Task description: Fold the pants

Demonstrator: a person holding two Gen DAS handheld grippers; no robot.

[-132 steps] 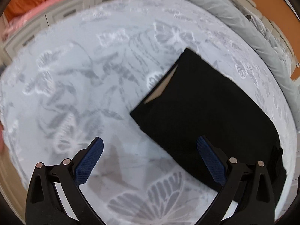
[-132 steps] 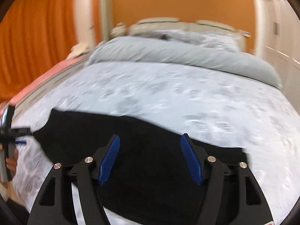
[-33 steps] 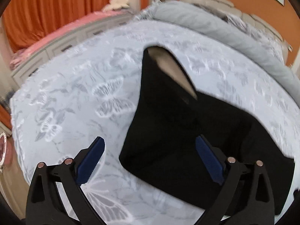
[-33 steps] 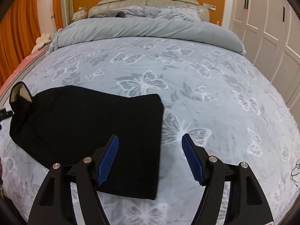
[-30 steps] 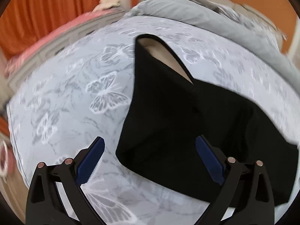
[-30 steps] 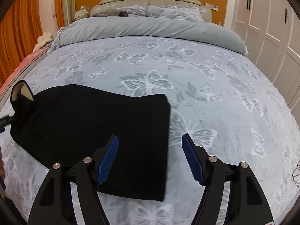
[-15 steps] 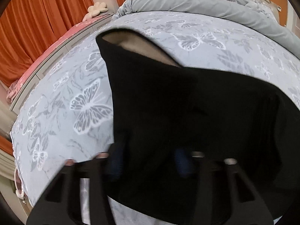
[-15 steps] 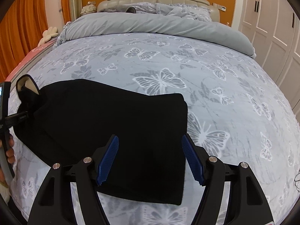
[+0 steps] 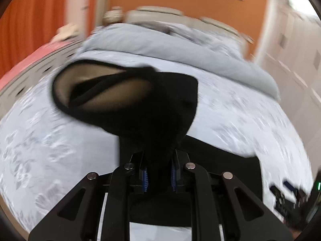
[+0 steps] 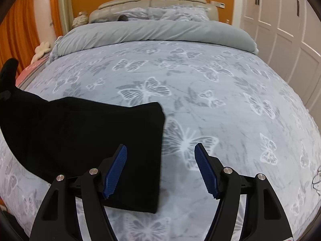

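Note:
The black pants (image 10: 80, 140) lie folded on the butterfly-print bed cover (image 10: 200, 100), their right edge just left of centre. My left gripper (image 9: 158, 177) is shut on the waist end of the pants (image 9: 140, 104) and holds it lifted off the bed, with the beige lining of the waistband open toward the camera. That raised end shows at the far left of the right wrist view (image 10: 9, 76). My right gripper (image 10: 160, 170) is open and empty, low over the right edge of the pants.
A rolled grey duvet (image 10: 152, 34) and pillows lie at the head of the bed. White wardrobe doors (image 10: 280, 30) stand on the right, orange curtains (image 10: 12, 40) on the left. A pair of glasses (image 10: 317, 178) lies at the bed's right edge.
My left gripper has shut on the waist end of the pants and lifted it off the bed. My right gripper stays open and has shifted slightly to the left over the pants.

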